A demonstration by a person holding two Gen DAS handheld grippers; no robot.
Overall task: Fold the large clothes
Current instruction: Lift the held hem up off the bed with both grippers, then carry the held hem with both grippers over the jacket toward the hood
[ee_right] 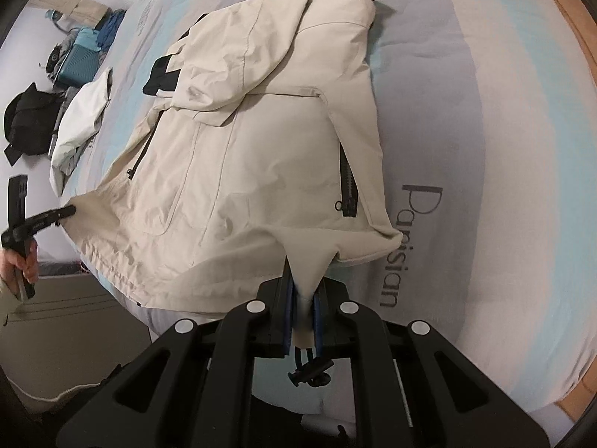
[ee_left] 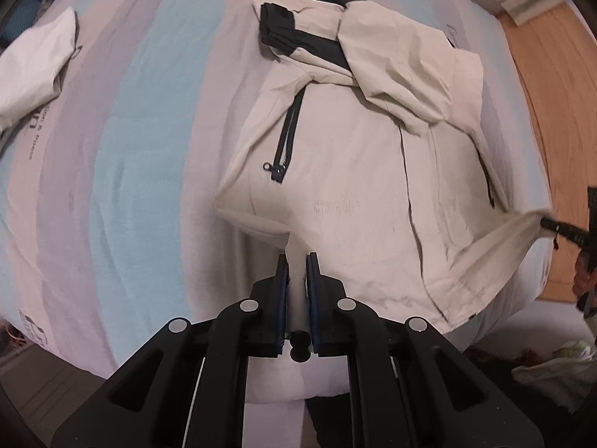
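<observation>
A cream jacket (ee_left: 354, 171) with black trim and black pocket zips lies front-up on the striped bed sheet (ee_left: 123, 156), its sleeves folded across the chest. My left gripper (ee_left: 297, 261) is shut on one corner of the jacket's hem, with the fabric pinched between the blue pads. In the right wrist view the same jacket (ee_right: 261, 156) spreads away from my right gripper (ee_right: 306, 276), which is shut on the other hem corner. Each view shows the other gripper at its edge: the right gripper (ee_left: 552, 224) and the left gripper (ee_right: 69, 210), both pulling the hem taut.
A folded white garment (ee_right: 84, 119) lies on the bed left of the jacket. A black bag (ee_right: 30, 119) and a teal case (ee_right: 80, 61) lie beyond it. Wooden floor (ee_left: 541, 93) runs along the bed's far side. The bed's near edge is just below the grippers.
</observation>
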